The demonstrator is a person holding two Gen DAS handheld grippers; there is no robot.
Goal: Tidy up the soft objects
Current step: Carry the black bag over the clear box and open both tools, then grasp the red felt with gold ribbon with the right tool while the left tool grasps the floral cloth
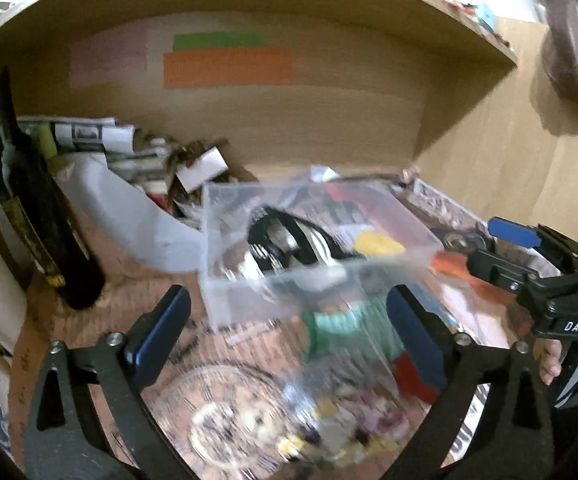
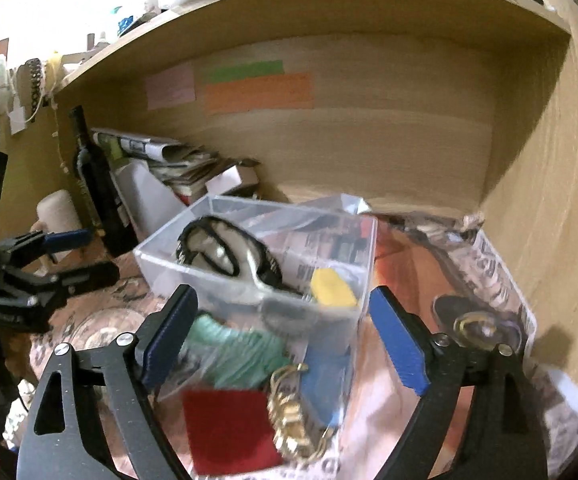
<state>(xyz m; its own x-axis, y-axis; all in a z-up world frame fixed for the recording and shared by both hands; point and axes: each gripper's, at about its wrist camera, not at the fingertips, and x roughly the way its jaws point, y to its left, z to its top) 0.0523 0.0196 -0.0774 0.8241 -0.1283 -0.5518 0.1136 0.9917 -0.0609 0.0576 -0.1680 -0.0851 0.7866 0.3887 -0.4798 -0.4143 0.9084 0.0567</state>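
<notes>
A clear plastic box [image 1: 249, 292] [image 2: 161, 260] stands on the desk under a shelf. Inside lie a black-and-white soft item [image 1: 285, 240] [image 2: 225, 252] and a yellow piece [image 1: 377, 244] [image 2: 331, 288]. In front of the box lie a green ribbed cloth [image 1: 345, 324] [image 2: 233, 352], a red felt square [image 2: 229, 428] [image 1: 413, 376], a blue piece [image 2: 325, 384] and a gold chain [image 2: 289, 412], under a clear bag. My left gripper [image 1: 289, 340] is open above the green cloth. My right gripper [image 2: 285, 344] is open over the same pile and also shows at the right of the left wrist view [image 1: 529, 268].
A dark wine bottle [image 1: 37, 216] [image 2: 97, 184] stands at the left, beside a white jug [image 1: 129, 208] and stacked newspapers [image 1: 101, 136]. A patterned plate [image 1: 225, 420] lies near the front. Newspaper [image 2: 501, 280] covers the right side. Wooden walls enclose the back and right.
</notes>
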